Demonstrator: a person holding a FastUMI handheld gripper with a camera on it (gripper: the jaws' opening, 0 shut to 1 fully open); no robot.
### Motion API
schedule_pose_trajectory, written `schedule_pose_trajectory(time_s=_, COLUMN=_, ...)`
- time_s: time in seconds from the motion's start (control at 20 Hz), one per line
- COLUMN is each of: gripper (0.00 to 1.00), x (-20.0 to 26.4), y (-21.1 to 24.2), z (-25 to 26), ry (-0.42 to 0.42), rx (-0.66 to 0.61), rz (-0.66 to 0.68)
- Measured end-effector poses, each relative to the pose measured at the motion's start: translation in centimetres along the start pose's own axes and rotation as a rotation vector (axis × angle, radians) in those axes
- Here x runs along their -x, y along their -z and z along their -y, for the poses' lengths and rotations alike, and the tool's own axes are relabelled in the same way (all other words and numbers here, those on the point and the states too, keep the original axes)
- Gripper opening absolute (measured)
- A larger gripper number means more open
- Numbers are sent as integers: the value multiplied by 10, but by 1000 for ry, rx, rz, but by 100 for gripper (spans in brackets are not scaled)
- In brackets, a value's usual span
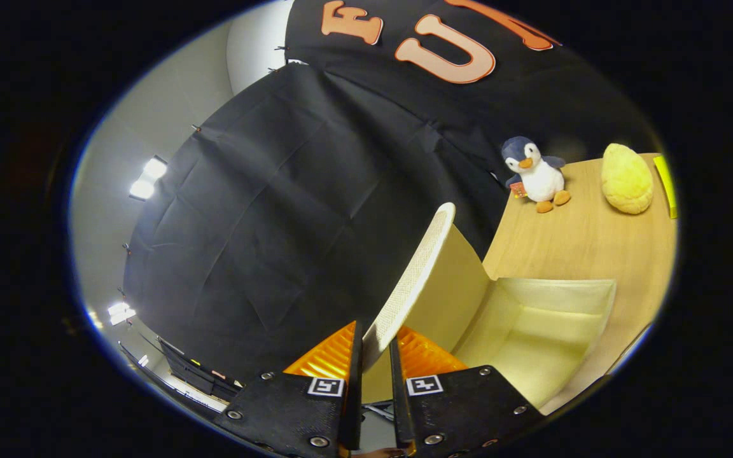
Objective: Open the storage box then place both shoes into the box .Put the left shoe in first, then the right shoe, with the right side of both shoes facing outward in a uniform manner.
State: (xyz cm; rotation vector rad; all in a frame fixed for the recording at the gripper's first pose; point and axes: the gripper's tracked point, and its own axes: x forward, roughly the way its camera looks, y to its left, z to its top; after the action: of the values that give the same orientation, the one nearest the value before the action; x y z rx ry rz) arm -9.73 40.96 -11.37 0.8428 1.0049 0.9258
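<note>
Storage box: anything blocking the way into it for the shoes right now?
Nothing visible. The gripper is shut on the lid, holding it raised; the storage box interior looks bare. Penguin toy sits beyond, apart.

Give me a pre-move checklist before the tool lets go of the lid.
1. Tool grip on the lid: both fingers press its edge, ok.
2. Lid raised clear of the box opening: ok.
3. Storage box interior free of objects: ok for the part that shows.
4. Whether the lid will stay up once released: cannot tell.
5. Penguin toy and yellow plush stand on the table beyond the box, apart from it: ok.
6. Where the shoes lie: cannot tell.
</note>
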Motion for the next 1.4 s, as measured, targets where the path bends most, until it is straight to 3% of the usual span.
schedule_pose_trajectory(time_s=0.25, gripper=23, x=-56, y=13, z=-25, ry=-10, rx=26, rz=-39)
schedule_pose_trajectory(time_s=0.55, gripper=23, x=-118, y=33, z=-32, ry=41, rx=58, rz=-89)
schedule_pose_trajectory(time_s=0.85, gripper=22, x=-136, y=50, z=-32, ry=72, rx=32, rz=-162)
schedule_pose_trajectory(time_s=0.9, gripper=27, x=-136, y=53, z=-32, ry=68, rx=32, rz=-165)
schedule_pose_trajectory(time_s=0.95, gripper=41, x=-134, y=52, z=-32, ry=64, rx=39, rz=-163)
schedule_pose_trajectory(time_s=1.15, gripper=73, x=-96, y=35, z=-10, ry=113, rx=108, rz=-97)
schedule_pose_trajectory(time_s=1.4, gripper=85, x=-34, y=15, z=54, ry=268, rx=209, rz=-13)
